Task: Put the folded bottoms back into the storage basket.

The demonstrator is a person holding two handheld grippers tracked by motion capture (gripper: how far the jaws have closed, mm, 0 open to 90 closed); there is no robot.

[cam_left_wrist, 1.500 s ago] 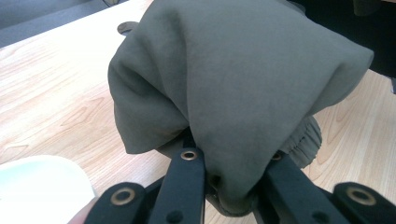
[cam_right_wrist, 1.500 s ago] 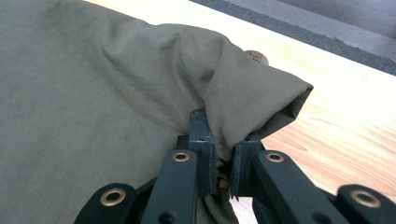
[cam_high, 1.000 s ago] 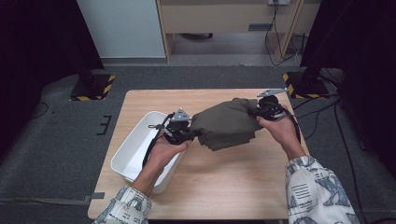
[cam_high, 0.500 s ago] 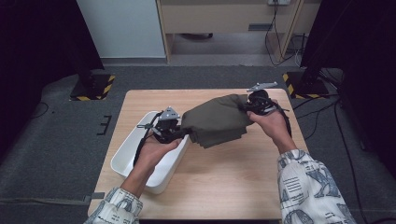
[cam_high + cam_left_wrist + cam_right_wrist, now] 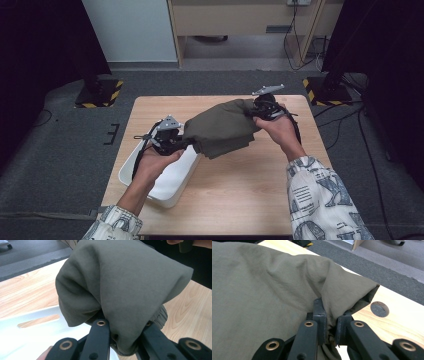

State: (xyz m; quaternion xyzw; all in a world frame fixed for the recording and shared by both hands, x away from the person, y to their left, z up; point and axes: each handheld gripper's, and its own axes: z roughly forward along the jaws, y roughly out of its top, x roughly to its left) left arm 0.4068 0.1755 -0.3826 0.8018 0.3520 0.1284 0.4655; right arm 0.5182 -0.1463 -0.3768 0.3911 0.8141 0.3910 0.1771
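high view: left of the olive garment (image 5: 222, 129), the white bin (image 5: 170, 182) lies partly under the left gripper (image 5: 186, 145), which clamps the garment's left edge; its fingertips are buried in folds. the garment hangs lifted above the table (image 5: 240, 195). at its right end, the right gripper (image 5: 254, 113) pinches a bunched corner.

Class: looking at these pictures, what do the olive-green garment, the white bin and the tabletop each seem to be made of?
Olive-green garment: matte woven cloth, likely cotton; it creases softly and has a gathered cuff.
White rectangular bin: smooth plastic, probably, with a moulded slot handle in its wall.
Pale tabletop: wood or wood-look laminate; light grain lines show, with a low sheen.
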